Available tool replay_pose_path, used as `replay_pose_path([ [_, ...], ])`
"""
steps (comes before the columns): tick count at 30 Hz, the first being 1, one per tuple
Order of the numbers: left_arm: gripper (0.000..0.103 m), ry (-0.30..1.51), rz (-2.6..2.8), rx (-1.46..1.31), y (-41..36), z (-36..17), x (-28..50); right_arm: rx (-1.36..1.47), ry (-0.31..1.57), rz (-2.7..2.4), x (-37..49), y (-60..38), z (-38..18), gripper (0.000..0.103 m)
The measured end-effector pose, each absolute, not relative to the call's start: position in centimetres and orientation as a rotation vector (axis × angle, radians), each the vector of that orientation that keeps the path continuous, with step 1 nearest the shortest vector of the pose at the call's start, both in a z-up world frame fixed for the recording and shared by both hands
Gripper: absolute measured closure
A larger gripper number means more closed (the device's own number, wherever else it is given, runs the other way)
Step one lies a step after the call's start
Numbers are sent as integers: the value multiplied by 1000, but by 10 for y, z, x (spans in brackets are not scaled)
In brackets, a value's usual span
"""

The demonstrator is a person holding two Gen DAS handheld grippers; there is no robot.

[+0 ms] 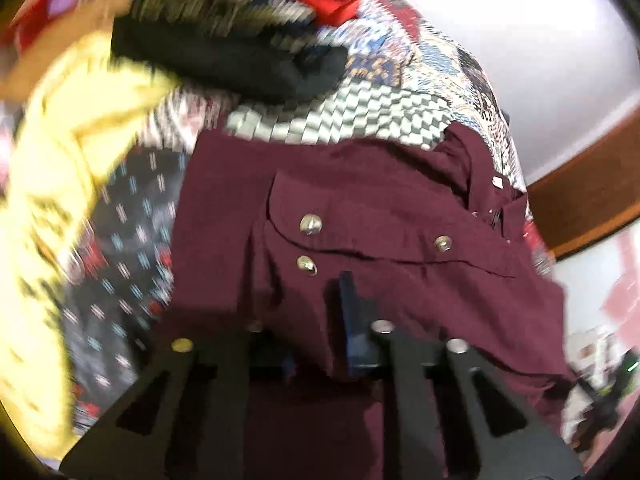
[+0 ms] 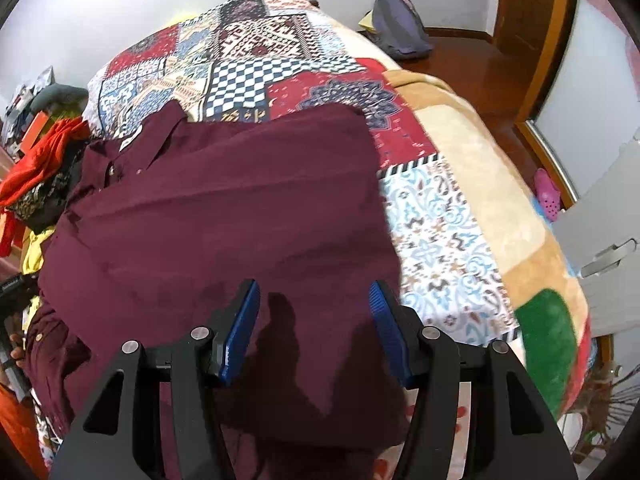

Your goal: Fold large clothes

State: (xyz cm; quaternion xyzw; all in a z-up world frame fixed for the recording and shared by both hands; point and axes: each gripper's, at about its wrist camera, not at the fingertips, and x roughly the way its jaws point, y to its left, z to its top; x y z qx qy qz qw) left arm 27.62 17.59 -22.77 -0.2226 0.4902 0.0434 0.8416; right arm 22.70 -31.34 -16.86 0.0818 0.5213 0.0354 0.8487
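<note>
A large maroon shirt [image 2: 224,216] lies spread on the patchwork bedspread [image 2: 436,224], collar to the left. My right gripper [image 2: 314,300] is open, its blue pads [image 2: 244,320] just above the shirt's near edge. In the left wrist view the maroon shirt [image 1: 360,208] with metal buttons fills the middle. My left gripper [image 1: 320,312] is shut on a fold of the shirt; cloth drapes over and hides its left finger, one blue pad [image 1: 352,320] shows.
A heap of other clothes lies at the left: yellow [image 1: 72,152], black [image 1: 224,60] and red [image 2: 44,152] garments. A grey bag [image 2: 396,24] sits on a wooden surface behind the bed. A door [image 2: 600,240] stands at the right.
</note>
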Motion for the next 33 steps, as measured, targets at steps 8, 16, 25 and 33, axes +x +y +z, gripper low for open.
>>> replay_pose_path([
  [8, 99, 766, 43, -260, 164, -114, 259, 178, 1059, 34, 241, -326, -154, 50],
  [16, 99, 752, 75, -241, 177, -108, 240, 144, 1129, 85, 254, -310, -173, 50],
  [25, 79, 1050, 134, -267, 196, -214, 216, 67, 1164, 84, 253, -300, -186, 48],
  [33, 40, 1157, 209, -194, 207, -255, 193, 72, 1185, 100, 258, -301, -184, 47],
])
